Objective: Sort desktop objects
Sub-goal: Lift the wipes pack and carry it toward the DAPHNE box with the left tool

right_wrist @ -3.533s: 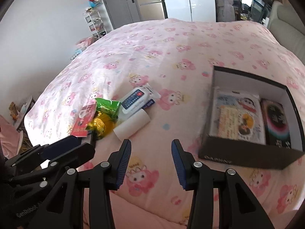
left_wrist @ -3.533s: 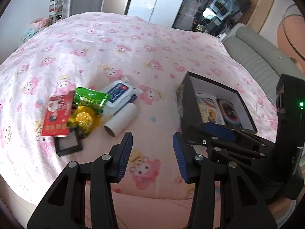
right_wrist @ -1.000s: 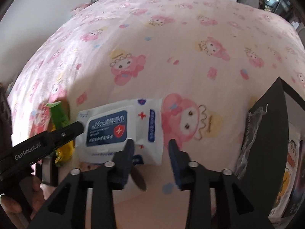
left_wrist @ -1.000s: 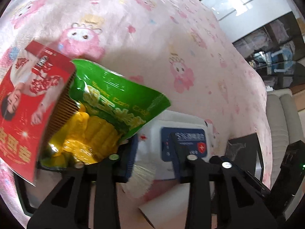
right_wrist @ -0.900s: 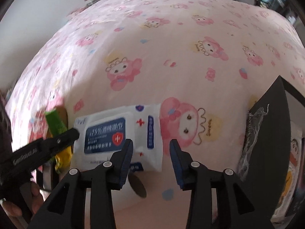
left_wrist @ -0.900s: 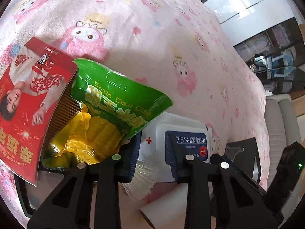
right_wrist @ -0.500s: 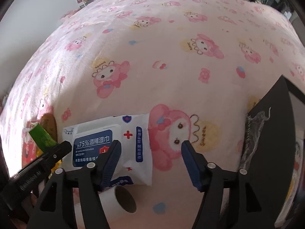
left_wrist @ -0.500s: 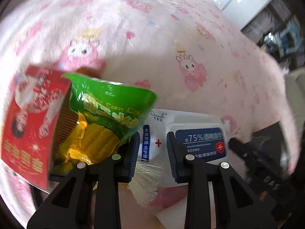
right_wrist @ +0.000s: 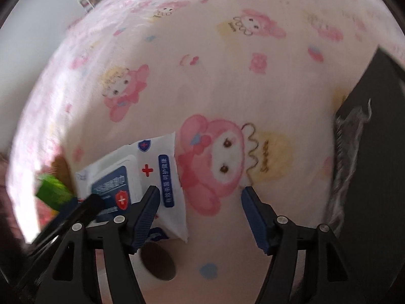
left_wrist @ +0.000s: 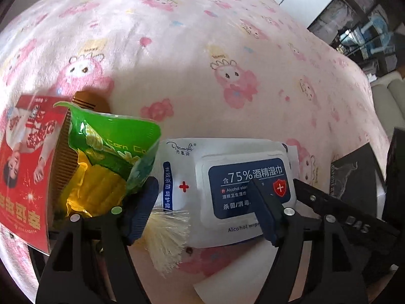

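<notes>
Both grippers have descended; left gripper (left_wrist: 205, 207) jaws have just opened, straddling the white-and-blue plastic wipes pack (left_wrist: 227, 185) ungripped. Right gripper (right_wrist: 200, 215), open, hovers at 3 o'clock.

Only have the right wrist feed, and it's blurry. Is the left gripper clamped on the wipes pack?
Observer: No. The left gripper is open and its jaws have just been opening. The wipes pack and a pale bristle tuft sit between them, and the pads don't look pressed on either.
Operator: Green blur at my left edge?
Observer: A green corn snack bag, overlapping the pack's left end.
Operator: Brown thing behind it?
Observer: A brown comb, with a red printed packet beside it.
</notes>
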Demonstrator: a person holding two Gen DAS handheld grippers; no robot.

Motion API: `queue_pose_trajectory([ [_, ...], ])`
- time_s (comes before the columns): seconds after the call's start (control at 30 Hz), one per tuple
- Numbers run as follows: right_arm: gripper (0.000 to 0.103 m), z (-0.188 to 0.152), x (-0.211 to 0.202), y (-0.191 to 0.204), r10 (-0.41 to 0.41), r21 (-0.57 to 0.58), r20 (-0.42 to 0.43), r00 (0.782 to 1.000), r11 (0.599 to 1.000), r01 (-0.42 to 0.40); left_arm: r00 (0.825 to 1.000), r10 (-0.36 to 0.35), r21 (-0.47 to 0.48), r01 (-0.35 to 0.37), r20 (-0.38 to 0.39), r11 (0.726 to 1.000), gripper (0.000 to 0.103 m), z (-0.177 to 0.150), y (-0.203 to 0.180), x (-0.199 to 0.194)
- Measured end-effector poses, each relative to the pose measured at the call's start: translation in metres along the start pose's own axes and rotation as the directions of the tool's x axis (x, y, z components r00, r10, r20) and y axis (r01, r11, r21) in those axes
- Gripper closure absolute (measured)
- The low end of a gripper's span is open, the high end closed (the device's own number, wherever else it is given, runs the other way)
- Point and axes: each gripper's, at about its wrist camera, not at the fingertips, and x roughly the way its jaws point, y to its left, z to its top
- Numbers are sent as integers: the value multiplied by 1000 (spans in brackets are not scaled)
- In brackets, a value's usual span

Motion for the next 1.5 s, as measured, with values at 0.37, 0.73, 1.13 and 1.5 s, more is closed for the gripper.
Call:
queue_pose_trajectory([
  [0.37,39,-9,-33,-17,-37,70,102,994,997,30,958,-284,-176,274,-38,946,36,0,20,-5],
  [0.73,39,-5,-5,-25,-1,115,50,999,993,-4,965,-234,-163,214,-117,963,35,-2,14,15],
  [1.13,62,-33,-51,-8,147,67,41,988,987,-149,943,-320,-31,318,-91,948,41,-17,-1,-31],
  [1.5,67,-118,-143,-29,132,45,136,982,989,-139,883,-457,164,470,-112,867,42,-69,-28,-86],
])
